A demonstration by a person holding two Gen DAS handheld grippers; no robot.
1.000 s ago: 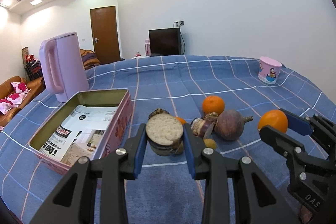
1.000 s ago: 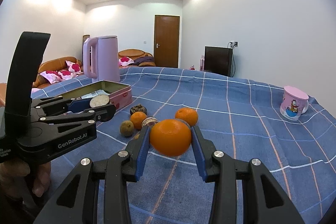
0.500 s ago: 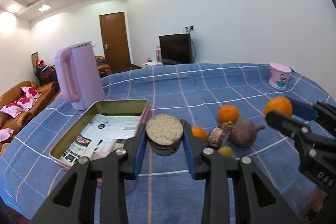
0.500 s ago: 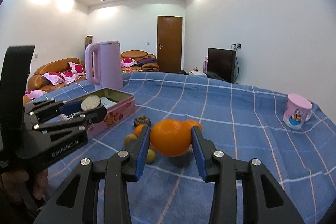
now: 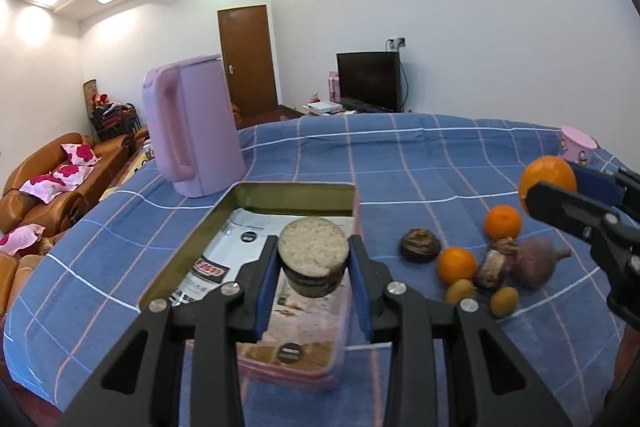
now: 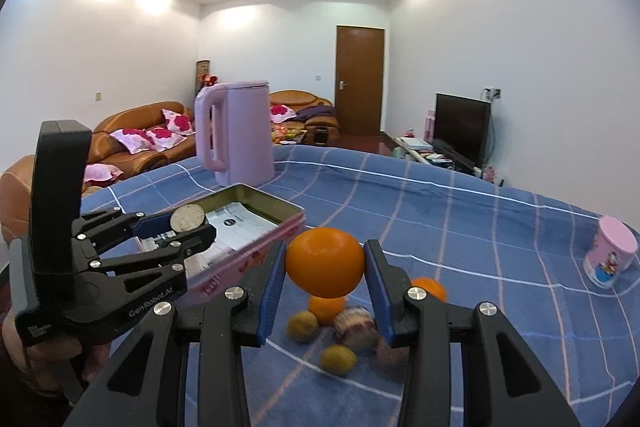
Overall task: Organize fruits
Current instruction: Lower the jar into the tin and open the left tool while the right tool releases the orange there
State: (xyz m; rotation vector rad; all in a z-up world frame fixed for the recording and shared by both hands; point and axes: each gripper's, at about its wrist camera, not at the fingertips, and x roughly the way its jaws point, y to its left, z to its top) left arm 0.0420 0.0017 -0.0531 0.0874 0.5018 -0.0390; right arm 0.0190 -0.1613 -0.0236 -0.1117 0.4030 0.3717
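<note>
My left gripper is shut on a dark fruit half with a pale cut face and holds it over the open pink tin. My right gripper is shut on a large orange and holds it above the fruit pile, right of the tin. The pile on the blue checked cloth has two small oranges, a dark round fruit, a purple beet-like one, a cut brown piece and two small greenish fruits. The right gripper with its orange shows in the left wrist view.
A pink kettle stands behind the tin. A pink cartoon mug stands at the table's far right. Printed paper lines the tin's floor. Sofas, a door and a TV lie beyond the table.
Both grippers have risen and moved left with their fruit. The left one has gone from beside the tin to over it. The right one now hangs above the pile.
</note>
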